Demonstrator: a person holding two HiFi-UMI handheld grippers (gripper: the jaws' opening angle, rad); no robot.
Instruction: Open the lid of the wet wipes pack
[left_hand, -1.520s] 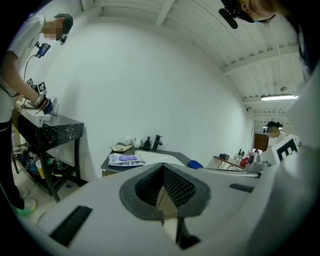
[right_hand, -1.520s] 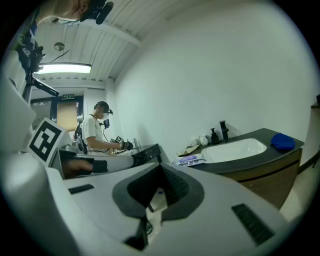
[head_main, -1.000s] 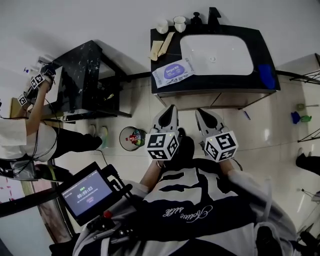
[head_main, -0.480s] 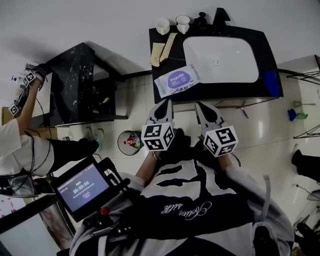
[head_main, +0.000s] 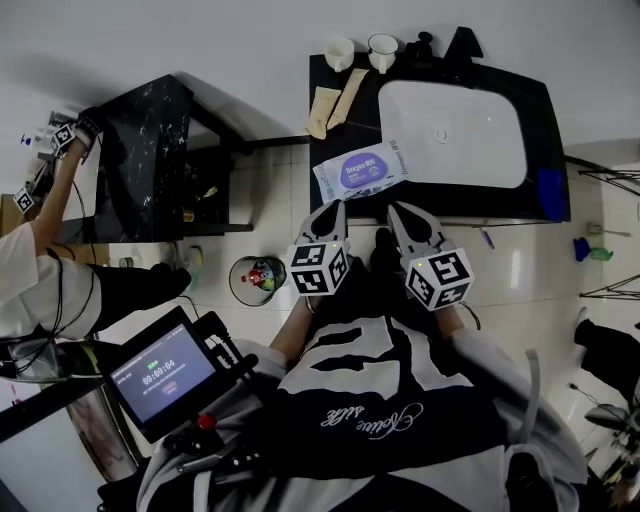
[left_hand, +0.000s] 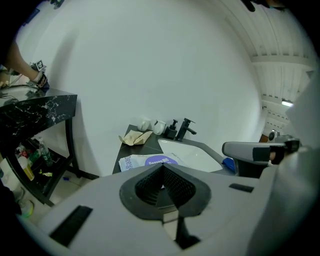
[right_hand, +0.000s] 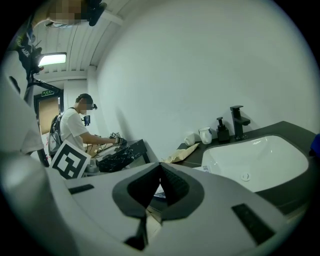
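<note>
A person in a black-and-white patterned top stands before a dark vanity counter (head_main: 340, 135), holding a two-jaw gripper in each hand at the centre of the head view. The left gripper (head_main: 338, 208) and the right gripper (head_main: 393, 209) point side by side toward the counter's front edge, a little apart from each other, and neither touches anything. Each gripper's own view shows its jaws drawn together tip to tip, with nothing caught between them.

The wet wipes pack (head_main: 362, 171), white with a purple oval label, lies flat on the counter at upper centre of the frame. It sits just left of the white sink basin (head_main: 455, 120) and just beyond the gripper tips. In the left gripper view the pack shows directly past the closed jaws, label up.

Farther back on the counter lie two tan paper packets (head_main: 335, 98). Along the wall edge stand two white cups (head_main: 340, 50), a dark soap dispenser (head_main: 419, 45) and a black faucet (head_main: 462, 42). A blue item (head_main: 551, 192) sits at the counter's right end.

On the tiled floor left of the grippers stands a round bin (head_main: 255, 279) with colourful contents. At the left edge of the frame a second person (head_main: 40, 270) reaches onto a black marble table (head_main: 150, 140). A small lit screen (head_main: 165, 375) sits at lower left.
</note>
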